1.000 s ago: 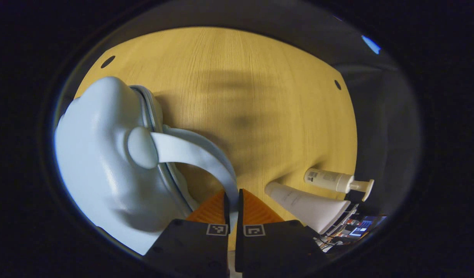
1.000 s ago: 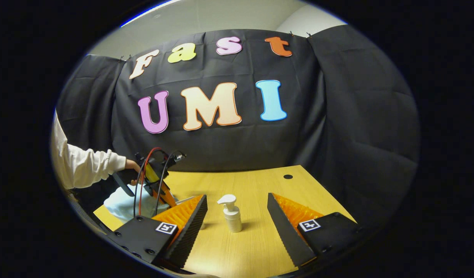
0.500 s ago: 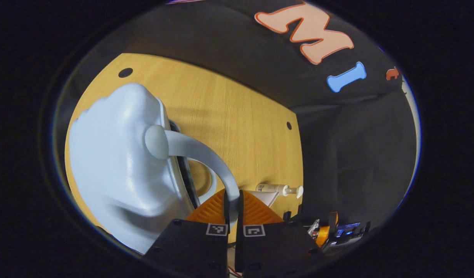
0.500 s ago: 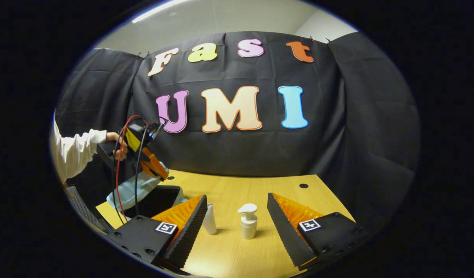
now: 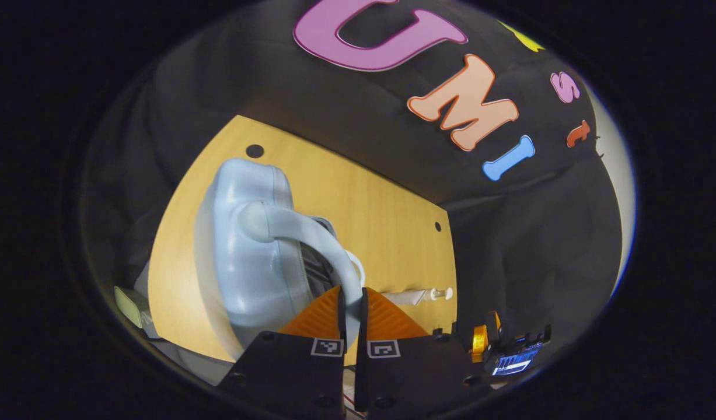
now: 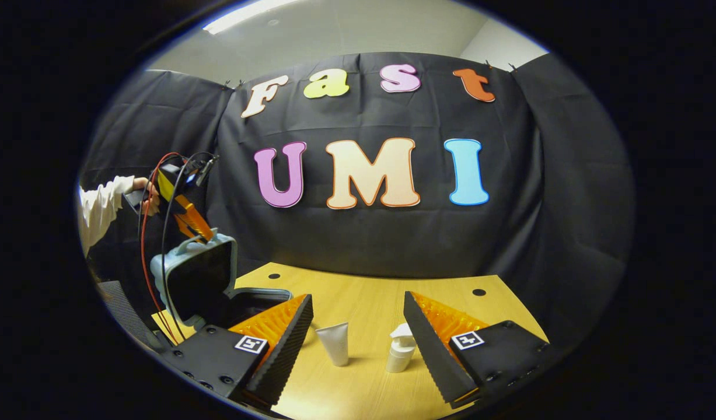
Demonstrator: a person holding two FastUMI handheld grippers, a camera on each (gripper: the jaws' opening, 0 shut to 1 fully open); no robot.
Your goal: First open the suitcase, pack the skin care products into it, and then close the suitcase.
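Two risks: I am clamping my left fingers (image 5: 350, 306) on the handle (image 5: 311, 230), lifting the lid (image 6: 197, 280) at nine o'clock; a slip drops it. Right fingers (image 6: 358, 326) are gaping before tube (image 6: 334, 343) and bottle (image 6: 400, 350) on the tabletop (image 6: 363, 291).

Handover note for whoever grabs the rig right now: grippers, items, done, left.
Left gripper: jaws shut on the suitcase handle, holding the lid raised about upright.
Right gripper: jaws open, nothing held, low over the table.
Items: suitcase at the table's left end, open. White tube and pump bottle stand on the table ahead of the right gripper.
Done: suitcase opened.
Left: pack the tube and bottle, then close the lid.
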